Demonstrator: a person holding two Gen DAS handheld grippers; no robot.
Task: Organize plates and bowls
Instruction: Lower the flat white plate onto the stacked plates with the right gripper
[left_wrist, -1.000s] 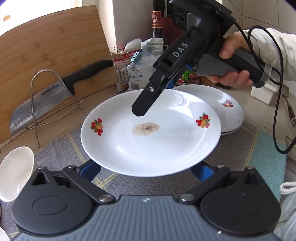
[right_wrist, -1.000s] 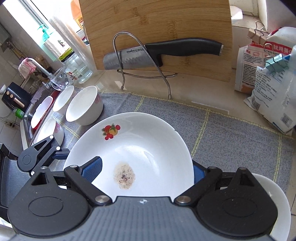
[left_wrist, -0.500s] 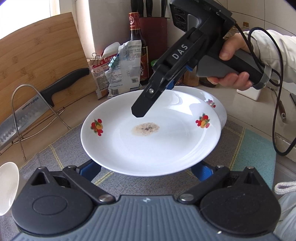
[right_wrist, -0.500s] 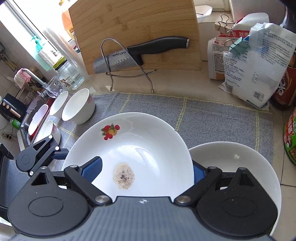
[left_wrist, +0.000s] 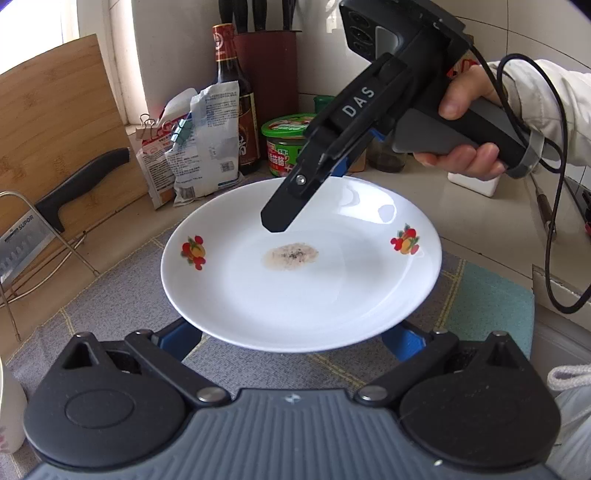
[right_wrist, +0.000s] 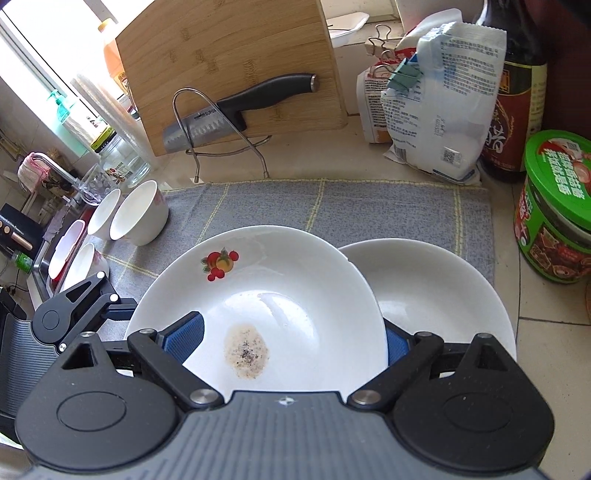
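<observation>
Both claws grasp the white round ceramic plate with fruit motifs (left_wrist: 301, 280) by opposite rims: left claw (left_wrist: 295, 338) near, right claw (right_wrist: 293, 341) far, holding it above the grey checked cloth (right_wrist: 332, 206), partly over a second white plate (right_wrist: 439, 291).

Daylight pours through a window (right_wrist: 33, 62) at the far left. A beige tiled worktop (right_wrist: 546, 354) carries a grey checked mat (right_wrist: 369, 210). A bamboo cutting board (right_wrist: 236, 59) leans upright behind a cleaver (right_wrist: 229, 114) on a wire stand (right_wrist: 225, 129), against the white tiled wall (left_wrist: 177, 55).
</observation>
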